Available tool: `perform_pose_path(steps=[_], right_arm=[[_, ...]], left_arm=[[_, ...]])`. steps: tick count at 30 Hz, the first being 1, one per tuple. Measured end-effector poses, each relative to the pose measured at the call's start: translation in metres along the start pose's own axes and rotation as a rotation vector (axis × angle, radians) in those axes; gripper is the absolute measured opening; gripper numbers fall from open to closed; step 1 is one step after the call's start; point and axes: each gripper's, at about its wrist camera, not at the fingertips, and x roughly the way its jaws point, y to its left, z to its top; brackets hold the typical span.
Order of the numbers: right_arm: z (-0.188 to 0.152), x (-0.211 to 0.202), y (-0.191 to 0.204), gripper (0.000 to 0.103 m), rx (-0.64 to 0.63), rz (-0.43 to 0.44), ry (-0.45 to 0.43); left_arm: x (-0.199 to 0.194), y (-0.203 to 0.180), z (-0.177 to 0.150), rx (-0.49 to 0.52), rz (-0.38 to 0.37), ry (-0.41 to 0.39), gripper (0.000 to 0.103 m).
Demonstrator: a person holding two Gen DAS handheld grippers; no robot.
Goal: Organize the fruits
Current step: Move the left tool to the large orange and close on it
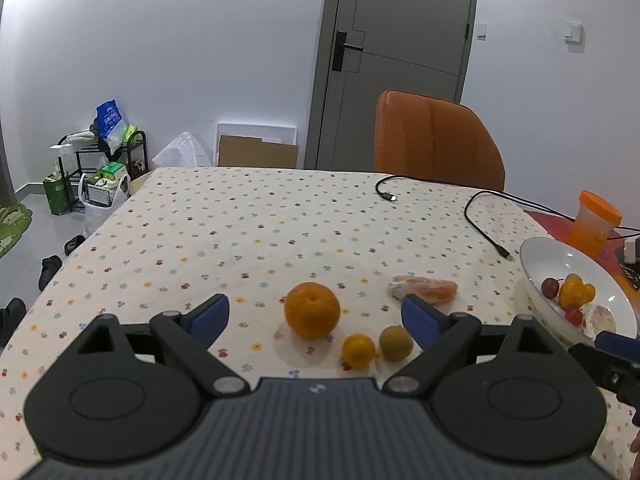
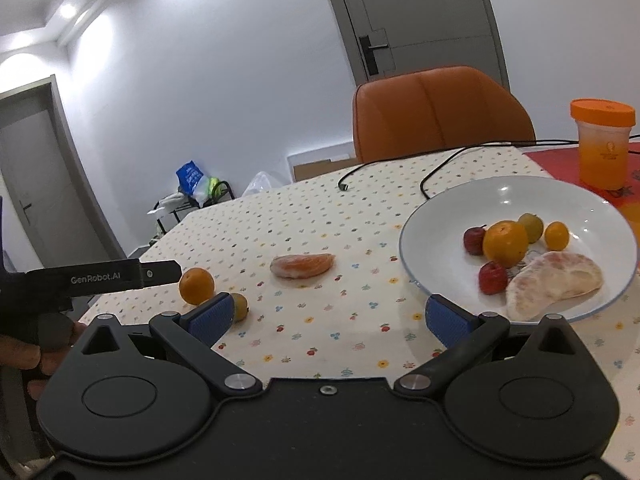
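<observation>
Table (image 2: 320, 216): covered by a cream cloth printed with small fruit motifs.

White bowl (image 2: 460, 208): glossy, round, on the table's right part. Contents: one peeled pomelo segment (image 2: 554, 284), one orange (image 2: 505, 243), two red cherry-like fruits, one green and one yellow small round fruit.

Orange-lidded translucent cup (image 2: 602, 142): behind the bowl; print unreadable.

Loose on the cloth: whole orange (image 1: 312, 310), peeled orange segment (image 1: 426, 290), small yellow fruit (image 1: 359, 350), small green fruit (image 1: 396, 343).

Left tool (image 1: 316, 314): jaws wide, empty, orange between them; side reads "GenRobot.AI".

Right tool (image 2: 330, 318): jaws wide, empty, near the bowl.
</observation>
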Motion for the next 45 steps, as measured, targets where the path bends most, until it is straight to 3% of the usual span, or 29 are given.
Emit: perform_pose_path(steps=[6,16,27,32,34,39,45], right_arm=[[0.001,0.017,0.009,0.103,-0.009,0.024,0.040],[0.000,0.044,0.032,0.103,-0.060,0.026,0.085],[0.003,0.056,0.040,0.103,-0.094,0.006,0.107],[0.006,0.061,0.039,0.103,-0.089,-0.001,0.119],[0.007,0.064,0.041,0.103,-0.096,0.005,0.123],[0.006,0.074,0.047,0.102,-0.114,0.020,0.138],[0.010,0.084,0.057,0.083,-0.120,0.058,0.153]], left_arm=[[0.005,0.009,-0.002,-0.010,-0.006,0.005,0.087],[0.019,0.022,-0.001,-0.029,-0.013,0.049,0.068],[0.038,0.018,0.001,-0.017,-0.050,0.067,0.062],[0.048,0.017,0.001,-0.025,-0.051,0.082,0.051],[0.049,0.017,0.000,-0.031,-0.067,0.082,0.039],[0.043,0.019,0.001,-0.041,-0.079,0.087,0.037],[0.036,0.034,-0.002,-0.064,-0.067,0.090,0.037]])
